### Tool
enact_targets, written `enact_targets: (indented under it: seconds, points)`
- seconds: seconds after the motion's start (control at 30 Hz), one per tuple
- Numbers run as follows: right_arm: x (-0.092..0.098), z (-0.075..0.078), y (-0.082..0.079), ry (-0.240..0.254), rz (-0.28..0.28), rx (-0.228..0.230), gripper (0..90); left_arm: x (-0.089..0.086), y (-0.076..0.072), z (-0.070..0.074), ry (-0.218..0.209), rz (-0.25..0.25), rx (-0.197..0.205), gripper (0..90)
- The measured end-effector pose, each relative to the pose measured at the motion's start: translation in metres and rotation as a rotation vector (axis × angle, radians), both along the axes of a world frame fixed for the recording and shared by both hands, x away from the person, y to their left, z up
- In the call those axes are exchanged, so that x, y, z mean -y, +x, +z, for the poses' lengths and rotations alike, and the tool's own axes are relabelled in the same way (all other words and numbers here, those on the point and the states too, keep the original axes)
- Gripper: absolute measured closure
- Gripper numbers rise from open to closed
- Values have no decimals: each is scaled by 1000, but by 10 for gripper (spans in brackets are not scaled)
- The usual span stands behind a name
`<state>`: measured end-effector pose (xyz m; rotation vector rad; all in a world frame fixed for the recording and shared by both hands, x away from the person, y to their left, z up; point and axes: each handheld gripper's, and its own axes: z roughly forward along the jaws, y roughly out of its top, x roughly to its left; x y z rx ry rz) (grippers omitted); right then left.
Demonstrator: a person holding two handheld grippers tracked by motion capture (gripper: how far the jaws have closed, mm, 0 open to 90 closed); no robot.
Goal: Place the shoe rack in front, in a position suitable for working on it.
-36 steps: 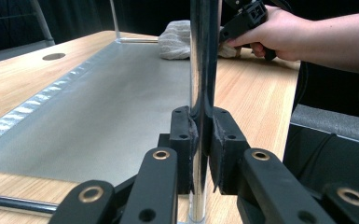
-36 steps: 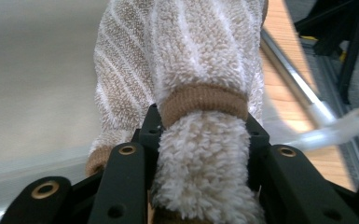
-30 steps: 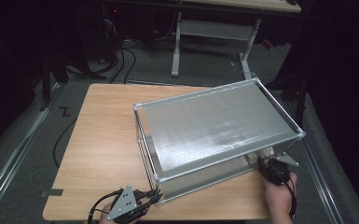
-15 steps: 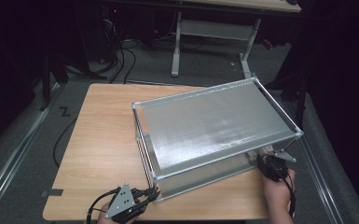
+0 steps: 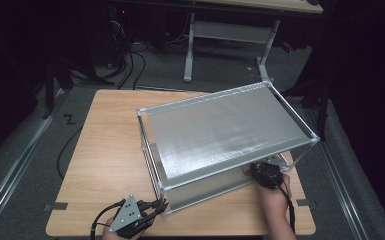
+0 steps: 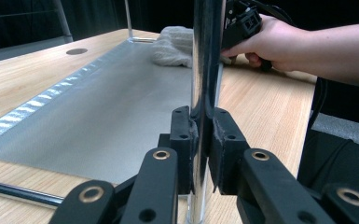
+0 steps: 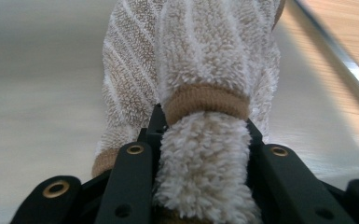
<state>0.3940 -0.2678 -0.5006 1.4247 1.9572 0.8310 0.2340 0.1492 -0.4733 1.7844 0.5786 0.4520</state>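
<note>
Down low, fluffy white towel (image 7: pixel 200 84) lies on bottom metal shelf (image 6: pixel 98 107) of shiny rack (image 5: pixel 225 125) – squeezed tight between right gripper (image 7: pixel 200 135) jaws. Left gripper (image 6: pixel 200 135) pinches rack's front corner pole (image 6: pixel 205 56) – jaws narrow, pole between pads. Rack stands on wooden table (image 5: pixel 105 150), top shelf (image 5: pixel 220 130) bare. Person's hand (image 5: pixel 275 192) at near right edge.
</note>
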Motion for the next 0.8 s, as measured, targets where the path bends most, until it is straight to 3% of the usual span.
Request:
enact_targets:
  seconds: [0.13,0.3,0.6,0.7,0.8]
  points:
    - [-18,4,-12,31,52,-8,683,1,0,0,0,-1,0,804]
    - [-27,15,-33,70,95,25,688,4,-1,0,6,-16,7,804]
    - [-21,32,-68,95,98,129,689,3,0,-1,-1,-9,6,804]
    - [-15,34,-76,152,74,143,689,3,2,-1,-10,-3,1,804]
    - [-8,41,-83,162,53,180,690,3,4,-2,-15,0,-2,804]
